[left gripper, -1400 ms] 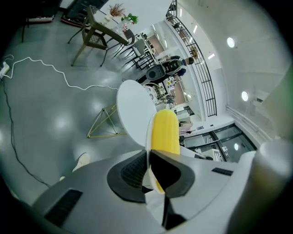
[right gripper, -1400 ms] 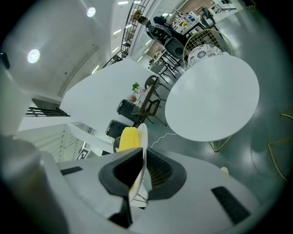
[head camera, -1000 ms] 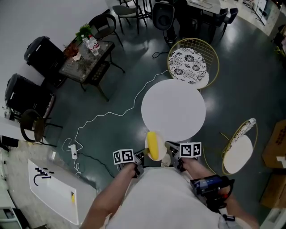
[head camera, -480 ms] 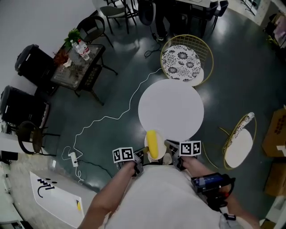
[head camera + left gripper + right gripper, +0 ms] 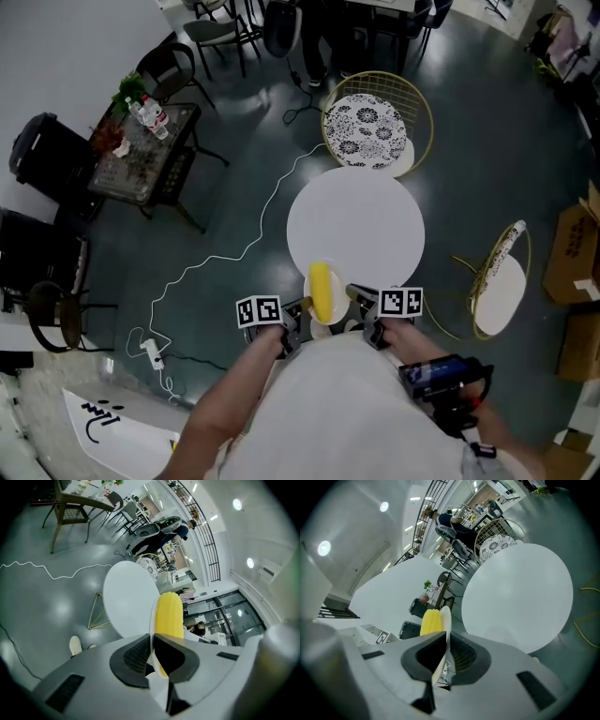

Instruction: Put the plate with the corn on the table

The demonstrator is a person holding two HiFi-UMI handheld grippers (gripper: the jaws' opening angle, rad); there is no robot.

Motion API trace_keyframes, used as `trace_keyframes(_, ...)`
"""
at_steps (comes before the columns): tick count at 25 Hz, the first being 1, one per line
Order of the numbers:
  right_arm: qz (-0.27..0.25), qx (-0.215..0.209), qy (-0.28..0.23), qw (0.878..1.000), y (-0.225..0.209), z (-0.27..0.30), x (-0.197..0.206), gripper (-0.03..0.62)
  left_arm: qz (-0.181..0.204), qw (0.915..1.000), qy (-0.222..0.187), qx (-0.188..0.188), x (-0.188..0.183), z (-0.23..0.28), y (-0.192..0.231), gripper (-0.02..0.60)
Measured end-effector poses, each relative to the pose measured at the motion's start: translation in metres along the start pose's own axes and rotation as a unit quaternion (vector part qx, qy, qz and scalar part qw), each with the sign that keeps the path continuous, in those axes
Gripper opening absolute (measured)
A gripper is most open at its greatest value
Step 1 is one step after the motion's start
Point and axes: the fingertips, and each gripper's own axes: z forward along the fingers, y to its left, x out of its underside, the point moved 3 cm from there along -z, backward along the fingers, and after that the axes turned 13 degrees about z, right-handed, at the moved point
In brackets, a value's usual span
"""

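White round table (image 5: 354,223), dark glossy floor (image 5: 506,169)

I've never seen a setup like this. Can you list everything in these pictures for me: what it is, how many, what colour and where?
Round table: one, white, middle of the floor.
Plate: one, white, at the table's near edge, gripped on both sides.
Corn: one cob, yellow, lying on the plate.
Wire chairs: two, gold frames; one beyond the table with a black-and-white patterned cushion, one to the right with a plain white seat.
Side table: one, dark, upper left, with bottles and a plant on it.
Cable: one, white, snaking over the dark floor at left.
Cardboard boxes: at least two, brown, right edge.
Left tongs: one, grey with black pads, shut on the plate's rim.
Right tongs: one, same colours, shut on the opposite rim.
Forearms: two, bottom of the head view.
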Motion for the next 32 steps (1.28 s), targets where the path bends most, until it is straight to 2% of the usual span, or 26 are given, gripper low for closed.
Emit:
trace_keyframes(6,0.015,0.020,-0.030,0.999,-0.002,0.005,0.004,0.035,0.013,0.9994,0.027,0.018,-0.008,-0.002,0.010,0.029)
trace_keyframes(15,0.020,0.027,-0.038,0.999,-0.001,0.015,-0.021,0.035,0.030,0.9991,0.015,0.027,-0.035,0.012,0.011,0.029)
trace_keyframes(32,0.027,0.022,0.000,0.999,-0.028,0.037,-0.072,0.035,0.029,0.9995,0.008,0.003,-0.068,0.052,0.023,0.029)
